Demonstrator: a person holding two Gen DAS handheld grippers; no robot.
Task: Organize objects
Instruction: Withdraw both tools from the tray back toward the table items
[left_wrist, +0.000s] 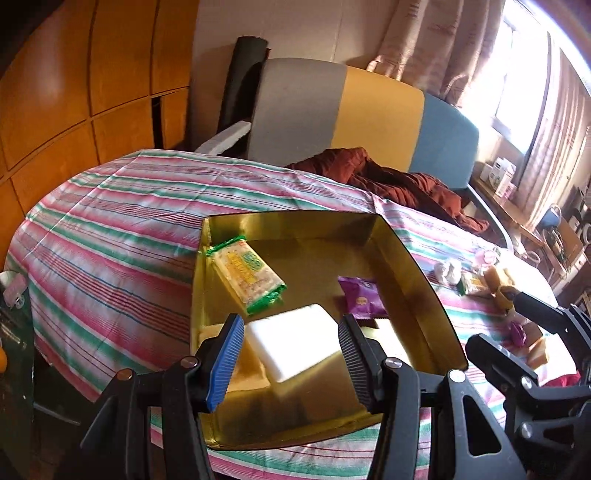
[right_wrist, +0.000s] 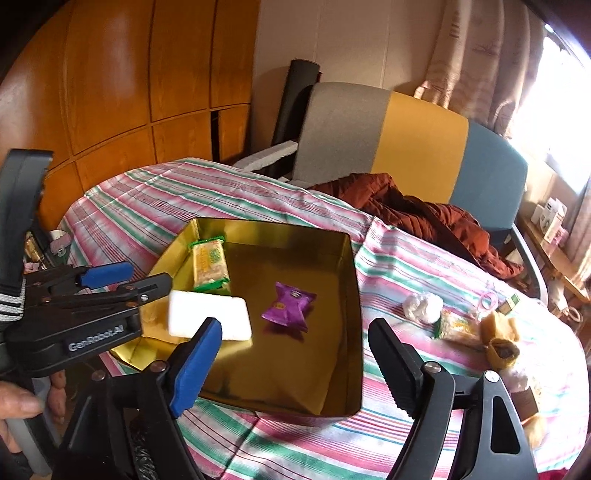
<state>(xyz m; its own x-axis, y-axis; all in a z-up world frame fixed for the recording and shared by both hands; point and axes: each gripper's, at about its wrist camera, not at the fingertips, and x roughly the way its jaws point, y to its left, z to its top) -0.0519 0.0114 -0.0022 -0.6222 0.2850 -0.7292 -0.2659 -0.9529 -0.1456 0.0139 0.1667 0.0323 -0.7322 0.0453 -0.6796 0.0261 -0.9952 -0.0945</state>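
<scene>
step: left tool carries a white block over the near-left part of the gold tin; judged mid-placement, block not yet set down.
left tool state: blue pad and black pad appear to press the block's two sides; gripping it. In the right wrist view the block hangs at that tool's tips, above the tin floor.
right tool state: right tool has jaws spread wide and nothing between them; it hovers over the tin's near edge.
block placement: lower it flat into the bare near-left floor, then release; dropping from height risks it bouncing onto the packets.
in tin already: green-edged cracker packet at far-left, purple wrapped sweet near centre. Both sit near the landing spot, not under it as far as can be told.
left to sort: white wad, second green packet, yellow wrappers lie on the striped cloth of the counter, right of the tin.
obstruction: tin's right wall stands between those items and the floor; right tool must lift over it. Two tools are close together at the near edge, collision risk.
surroundings: brown jacket on a chair behind, well apart.
</scene>
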